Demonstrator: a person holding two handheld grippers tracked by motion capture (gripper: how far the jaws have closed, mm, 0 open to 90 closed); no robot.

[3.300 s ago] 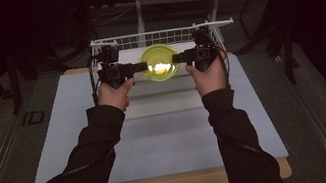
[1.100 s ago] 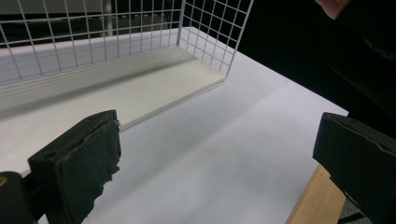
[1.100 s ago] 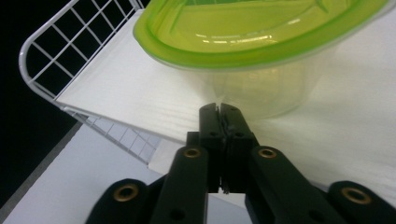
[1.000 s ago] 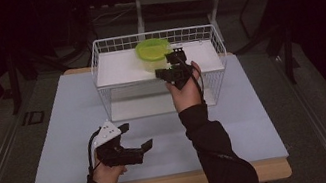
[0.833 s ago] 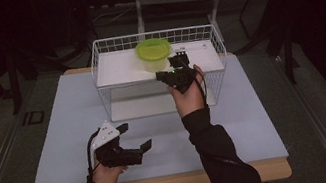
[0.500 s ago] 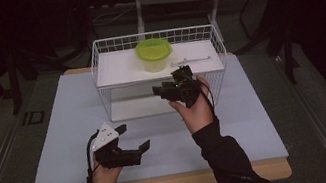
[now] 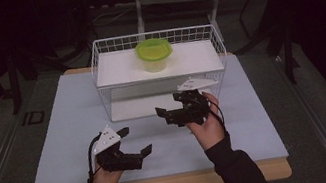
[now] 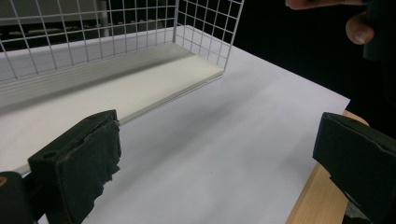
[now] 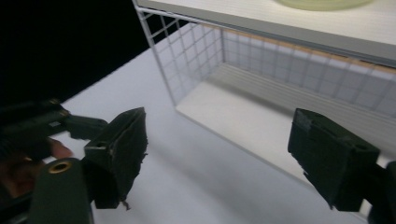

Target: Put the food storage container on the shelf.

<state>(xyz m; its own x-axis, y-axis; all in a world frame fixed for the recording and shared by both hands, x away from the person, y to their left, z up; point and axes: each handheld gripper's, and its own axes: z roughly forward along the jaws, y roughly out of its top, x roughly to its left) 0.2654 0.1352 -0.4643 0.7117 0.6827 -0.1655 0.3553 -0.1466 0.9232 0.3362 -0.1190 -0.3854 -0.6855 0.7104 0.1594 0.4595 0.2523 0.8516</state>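
Green bowl [image 7: 154,53] sits upright, rim up, on wire rack [image 7: 160,71]; left gripper [image 7: 135,144] and right gripper [image 7: 169,113] jaws released, empty.

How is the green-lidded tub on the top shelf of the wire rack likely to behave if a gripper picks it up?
The tub looks like thin plastic, so probably light and somewhat flexible. Its smooth wall may slip. It is squat and broad on the wire rack, so unlikely to tip.

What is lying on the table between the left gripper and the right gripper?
Nothing: in the high view, bare white table mat separates the left gripper from the right gripper.
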